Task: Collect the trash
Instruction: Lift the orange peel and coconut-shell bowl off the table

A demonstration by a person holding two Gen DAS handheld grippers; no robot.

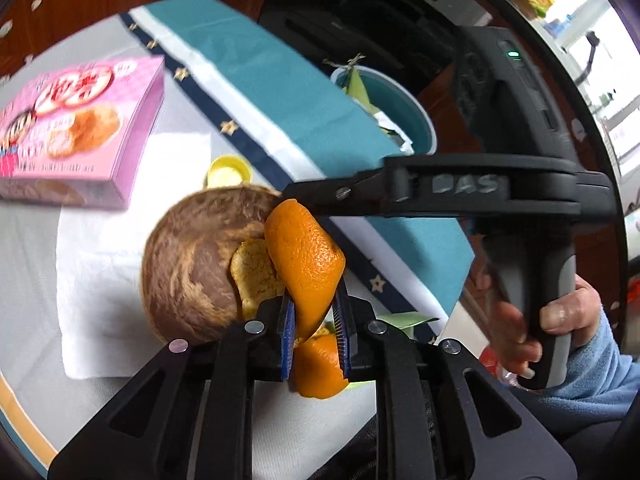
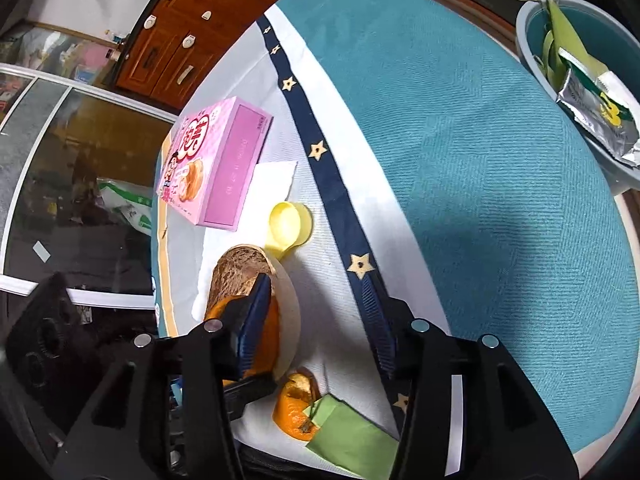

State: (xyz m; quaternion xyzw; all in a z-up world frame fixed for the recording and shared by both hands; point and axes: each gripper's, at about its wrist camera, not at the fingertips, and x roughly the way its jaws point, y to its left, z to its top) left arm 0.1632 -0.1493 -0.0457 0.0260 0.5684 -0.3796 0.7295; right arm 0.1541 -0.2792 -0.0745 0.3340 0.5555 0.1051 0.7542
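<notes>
My left gripper [image 1: 315, 320] is shut on a curled orange peel [image 1: 308, 256], pinched between its blue pads and raised over the edge of a brown wooden bowl [image 1: 192, 256]. Another peel piece [image 1: 256, 272] lies inside the bowl. My right gripper [image 2: 316, 312] stands open across the bowl's near rim [image 2: 290, 320]: one finger is inside the bowl by the peel [image 2: 272, 320], the other is well clear outside. In the left wrist view the right gripper [image 1: 292, 196] reaches in from the right to the bowl's far rim. A peel piece [image 2: 294, 408] and green paper [image 2: 348, 428] lie on the table.
A blue bin [image 2: 532, 20] with wrappers and husks stands beyond the teal tablecloth [image 2: 460, 200]. A pink snack box [image 2: 224, 168], a yellow cap [image 2: 290, 224] and a white napkin [image 1: 96, 280] lie near the bowl. A hand [image 1: 560, 316] grips the right gripper's handle.
</notes>
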